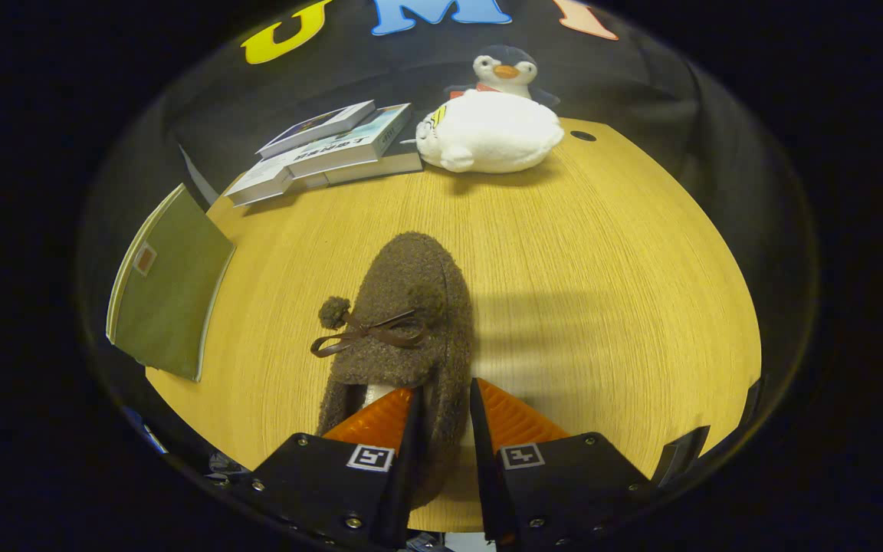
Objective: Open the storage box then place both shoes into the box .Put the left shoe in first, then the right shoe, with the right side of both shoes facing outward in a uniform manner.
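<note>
**Gripper pinching the side of the fuzzy slipper**

So the gripper (445,399) is sitting low over the wooden table (602,291), and its two fingers are closed in narrow on the right side wall of the brown fuzzy shoe (403,322). One finger is poking inside the shoe opening, the other is pressing on the outside, so the fluffy edge is getting squeezed between them. The shoe is pointing away from the gripper, toe toward the far end of the table, with a little brown bow and a pom-pom sitting on top. Can't really tell if the shoe is resting flat or getting lifted a bit.

Further out, beyond the toe, a white plush toy (487,134) is lying near the table's far edge, and a penguin plush (504,70) is peeking up right behind it. Just to the left of those, a stack of books (330,149) is sitting on the far corner. A green folder (169,284) is hanging over the left edge of the table, well apart from the shoe.
</note>
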`<state>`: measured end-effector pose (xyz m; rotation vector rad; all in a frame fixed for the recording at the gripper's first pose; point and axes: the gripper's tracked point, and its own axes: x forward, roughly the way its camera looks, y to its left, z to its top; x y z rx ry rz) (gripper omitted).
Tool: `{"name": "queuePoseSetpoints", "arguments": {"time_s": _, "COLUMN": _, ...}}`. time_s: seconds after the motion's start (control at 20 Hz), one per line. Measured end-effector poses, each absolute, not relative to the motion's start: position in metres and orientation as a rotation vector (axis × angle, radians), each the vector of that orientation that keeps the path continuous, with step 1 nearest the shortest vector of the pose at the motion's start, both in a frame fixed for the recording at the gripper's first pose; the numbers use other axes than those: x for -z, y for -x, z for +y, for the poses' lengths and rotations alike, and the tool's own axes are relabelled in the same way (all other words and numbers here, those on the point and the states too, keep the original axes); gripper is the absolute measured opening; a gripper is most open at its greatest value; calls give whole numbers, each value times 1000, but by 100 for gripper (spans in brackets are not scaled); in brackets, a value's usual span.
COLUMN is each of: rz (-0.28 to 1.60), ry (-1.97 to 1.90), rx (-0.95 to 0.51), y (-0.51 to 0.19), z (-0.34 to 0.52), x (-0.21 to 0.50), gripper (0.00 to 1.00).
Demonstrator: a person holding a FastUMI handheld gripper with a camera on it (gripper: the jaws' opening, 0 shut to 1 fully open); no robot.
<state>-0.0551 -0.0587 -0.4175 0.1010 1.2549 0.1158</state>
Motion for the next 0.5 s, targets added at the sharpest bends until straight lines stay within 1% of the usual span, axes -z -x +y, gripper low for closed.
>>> {"name": "queuePoseSetpoints", "arguments": {"time_s": 0.15, "rz": 1285, "ry": -162, "rx": -71, "y": 55, "z": -61, "x": 416, "gripper": 36}}
{"name": "queuePoseSetpoints", "arguments": {"time_s": 0.2, "rz": 1279, "ry": -194, "rx": -39, "y": 50, "z": -67, "x": 414, "gripper": 5}}
{"name": "queuePoseSetpoints", "arguments": {"time_s": 0.35, "rz": 1283, "ry": -235, "rx": -17, "y": 50, "z": -65, "x": 411, "gripper": 5}}
{"name": "queuePoseSetpoints", "arguments": {"time_s": 0.4, "rz": 1285, "ry": -233, "rx": -12, "y": 51, "z": -65, "x": 410, "gripper": 0}}
{"name": "queuePoseSetpoints", "arguments": {"time_s": 0.5, "rz": 1284, "ry": -255, "rx": -13, "y": 50, "z": -60, "x": 404, "gripper": 0}}
